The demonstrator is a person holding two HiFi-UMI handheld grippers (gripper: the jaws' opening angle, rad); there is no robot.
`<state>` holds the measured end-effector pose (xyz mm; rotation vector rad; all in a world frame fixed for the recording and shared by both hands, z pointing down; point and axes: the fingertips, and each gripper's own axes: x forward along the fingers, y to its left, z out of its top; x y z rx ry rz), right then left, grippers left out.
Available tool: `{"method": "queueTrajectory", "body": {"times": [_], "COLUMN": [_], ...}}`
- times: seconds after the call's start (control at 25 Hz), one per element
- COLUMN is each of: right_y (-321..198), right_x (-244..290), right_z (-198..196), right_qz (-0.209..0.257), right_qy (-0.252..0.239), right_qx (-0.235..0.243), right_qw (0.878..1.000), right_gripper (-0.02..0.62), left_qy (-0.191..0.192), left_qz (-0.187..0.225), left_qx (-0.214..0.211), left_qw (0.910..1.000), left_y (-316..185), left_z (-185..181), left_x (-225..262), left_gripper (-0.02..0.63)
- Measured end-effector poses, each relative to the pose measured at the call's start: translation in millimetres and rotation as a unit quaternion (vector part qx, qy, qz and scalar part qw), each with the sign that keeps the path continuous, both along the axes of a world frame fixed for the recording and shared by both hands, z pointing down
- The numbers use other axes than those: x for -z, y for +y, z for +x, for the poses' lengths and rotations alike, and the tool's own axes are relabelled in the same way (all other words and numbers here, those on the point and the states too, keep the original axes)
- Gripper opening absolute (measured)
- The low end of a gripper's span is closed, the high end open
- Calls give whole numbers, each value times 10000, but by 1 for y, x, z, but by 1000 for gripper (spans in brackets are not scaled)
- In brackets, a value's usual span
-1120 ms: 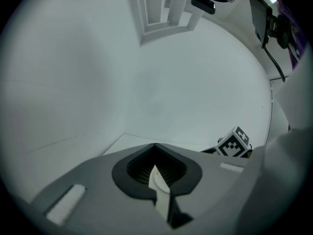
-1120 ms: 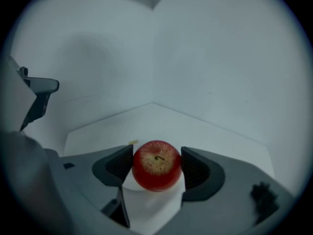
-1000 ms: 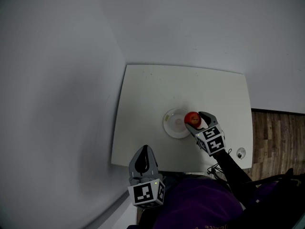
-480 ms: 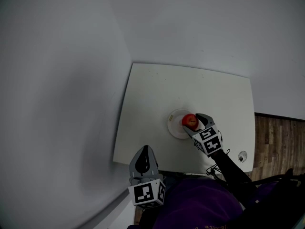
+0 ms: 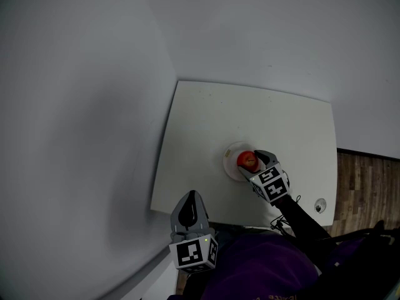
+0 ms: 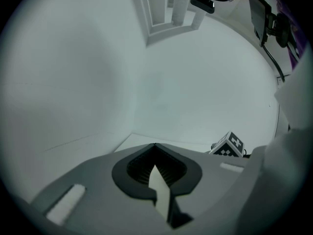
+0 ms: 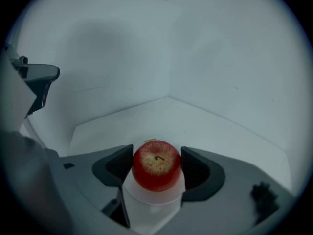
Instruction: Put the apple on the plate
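A red apple (image 7: 156, 164) sits between the two jaws of my right gripper (image 7: 157, 150), which is shut on it with both pads touching its sides. The white plate (image 7: 152, 202) shows just under the apple between the jaws. I cannot tell whether the apple touches the plate. In the head view the apple (image 5: 247, 160) is over the right half of the plate (image 5: 232, 162), near the middle of the white table (image 5: 206, 124), with my right gripper (image 5: 252, 162) round it. My left gripper (image 5: 189, 194) hangs off the table's near edge, shut and empty, its tips (image 6: 155, 148) meeting.
A small round object (image 5: 320, 205) lies at the table's near right corner. Wooden floor (image 5: 369, 186) lies right of the table and grey walls stand left and behind it. The person's purple sleeve (image 5: 262, 274) fills the bottom. The right gripper's marker cube (image 6: 228, 145) shows in the left gripper view.
My right gripper has carried the apple left, from the plate's right rim to farther over the plate. The left gripper has stayed where it was.
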<state>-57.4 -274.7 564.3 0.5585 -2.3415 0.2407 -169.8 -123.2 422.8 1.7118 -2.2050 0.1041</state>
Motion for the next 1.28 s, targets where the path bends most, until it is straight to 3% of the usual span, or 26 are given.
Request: {"method": "queueTrajectory", "body": {"times": [0.6, 1.0, 1.28], "right_y": [5, 2, -2], "right_x": [-2, 11, 49], "right_z": [-5, -11, -10], "right_qz": [-188, 40, 211], "right_qy": [-242, -462, -900], "right_qx": [100, 214, 96], "right_qw": [9995, 9987, 9957], "right_gripper": [311, 311, 311], "left_qy": [-14, -8, 4], "left_qz": [-4, -19, -8], "left_qx": [-65, -153, -226], "left_qw": [10000, 9999, 9997], "left_y": [-4, -11, -16], "left_z": [1, 1, -2], "left_x": [-1, -3, -3], "left_gripper": [8, 8, 8]}}
